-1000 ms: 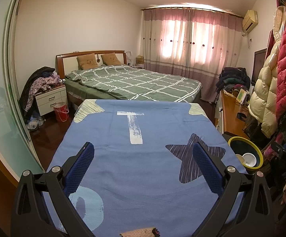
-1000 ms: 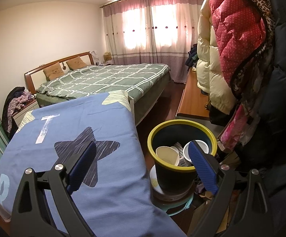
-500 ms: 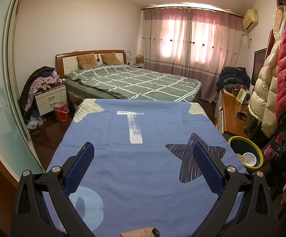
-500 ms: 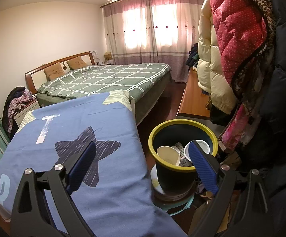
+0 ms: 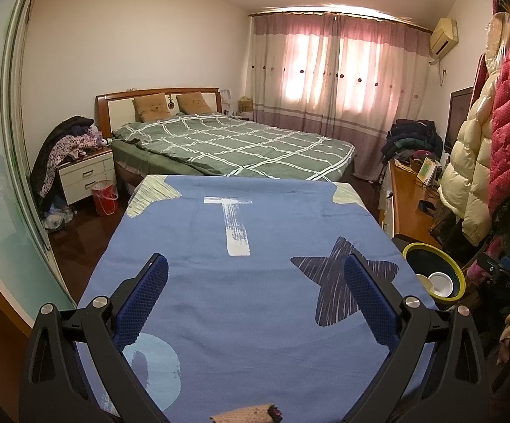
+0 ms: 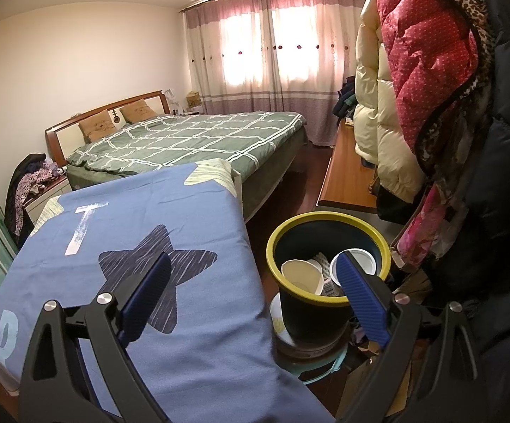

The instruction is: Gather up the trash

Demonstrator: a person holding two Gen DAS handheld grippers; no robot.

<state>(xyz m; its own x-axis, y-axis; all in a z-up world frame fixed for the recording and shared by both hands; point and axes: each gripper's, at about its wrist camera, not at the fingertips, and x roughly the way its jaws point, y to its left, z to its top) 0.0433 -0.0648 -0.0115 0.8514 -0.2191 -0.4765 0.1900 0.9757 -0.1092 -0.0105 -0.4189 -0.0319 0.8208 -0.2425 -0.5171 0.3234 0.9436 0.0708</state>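
Note:
A dark bin with a yellow rim [image 6: 329, 218] stands beside the blue-covered table [image 6: 131, 246], with white paper cups [image 6: 301, 275] and other trash inside. It also shows at the right edge of the left wrist view [image 5: 456, 275]. My right gripper [image 6: 253, 268] is open and empty, hovering near the table's right edge in front of the bin. My left gripper [image 5: 255, 275] is open and empty above the blue cloth [image 5: 255, 282]. A small brownish scrap [image 5: 244, 414] lies at the table's near edge.
A green plaid bed [image 5: 234, 148] lies beyond the table. Puffy coats [image 6: 424, 70] hang close on the right. A wooden desk [image 5: 410, 204] stands at the right, a nightstand [image 5: 85, 176] and red bucket [image 5: 104, 197] at the left by a glass door.

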